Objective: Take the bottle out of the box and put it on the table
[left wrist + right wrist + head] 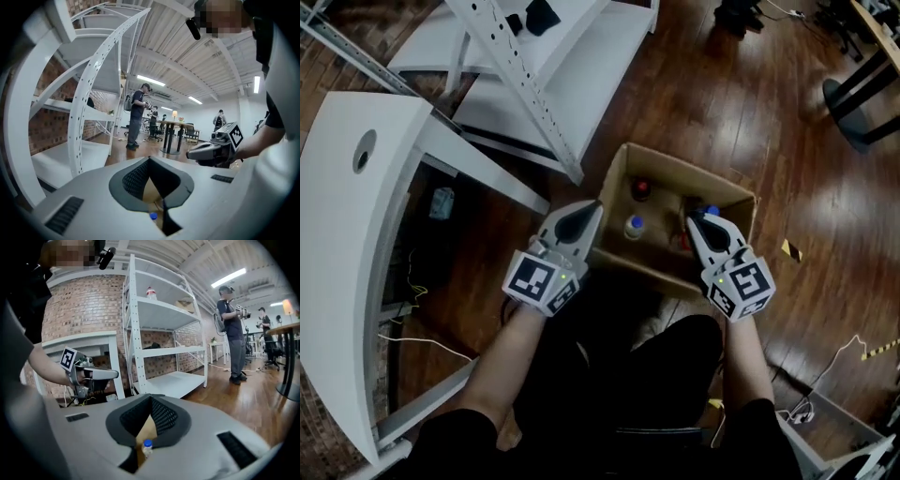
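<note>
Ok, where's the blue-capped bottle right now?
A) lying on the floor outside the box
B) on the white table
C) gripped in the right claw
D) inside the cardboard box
D: the head view shows the blue-capped bottle standing inside the open cardboard box.

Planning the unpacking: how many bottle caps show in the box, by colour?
Red caps: 1
Blue caps: 2, one half behind the right gripper
Total: 3 that I can make out in the box
</note>
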Motion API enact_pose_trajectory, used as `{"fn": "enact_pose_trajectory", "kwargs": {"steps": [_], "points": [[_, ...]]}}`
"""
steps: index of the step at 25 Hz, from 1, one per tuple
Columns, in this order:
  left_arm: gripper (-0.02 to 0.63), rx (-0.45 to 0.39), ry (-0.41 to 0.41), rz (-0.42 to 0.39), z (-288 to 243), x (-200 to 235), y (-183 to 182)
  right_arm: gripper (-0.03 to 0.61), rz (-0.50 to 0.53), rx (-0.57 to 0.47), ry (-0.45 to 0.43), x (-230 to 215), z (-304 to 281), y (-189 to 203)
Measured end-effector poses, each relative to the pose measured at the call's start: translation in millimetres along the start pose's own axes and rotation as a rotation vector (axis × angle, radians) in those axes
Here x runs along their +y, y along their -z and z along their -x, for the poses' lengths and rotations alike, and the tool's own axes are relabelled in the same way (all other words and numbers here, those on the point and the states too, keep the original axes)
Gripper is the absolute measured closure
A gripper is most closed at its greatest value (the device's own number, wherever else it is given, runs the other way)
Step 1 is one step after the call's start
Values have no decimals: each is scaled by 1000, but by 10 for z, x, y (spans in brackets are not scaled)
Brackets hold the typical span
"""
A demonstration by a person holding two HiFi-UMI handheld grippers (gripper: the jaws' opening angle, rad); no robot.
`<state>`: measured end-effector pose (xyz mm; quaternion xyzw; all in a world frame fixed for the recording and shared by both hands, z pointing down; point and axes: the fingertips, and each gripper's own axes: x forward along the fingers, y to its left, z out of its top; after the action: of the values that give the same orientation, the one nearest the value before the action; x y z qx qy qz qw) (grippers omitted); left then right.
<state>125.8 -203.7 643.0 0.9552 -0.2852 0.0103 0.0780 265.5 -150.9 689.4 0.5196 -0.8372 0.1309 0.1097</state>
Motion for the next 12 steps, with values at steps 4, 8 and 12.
{"fn": "enact_pose_trajectory", "kwargs": {"steps": [4, 8, 12], "points": [[612, -59, -13, -7, -65, 166, 467, 574, 96, -11, -14, -93, -292, 331], [612, -75, -18, -11, 16, 194, 608, 574, 142, 43, -34, -20, -451, 546], [612, -80, 28, -24, 102, 110, 465, 525, 169, 119, -112, 125, -564, 691]]}}
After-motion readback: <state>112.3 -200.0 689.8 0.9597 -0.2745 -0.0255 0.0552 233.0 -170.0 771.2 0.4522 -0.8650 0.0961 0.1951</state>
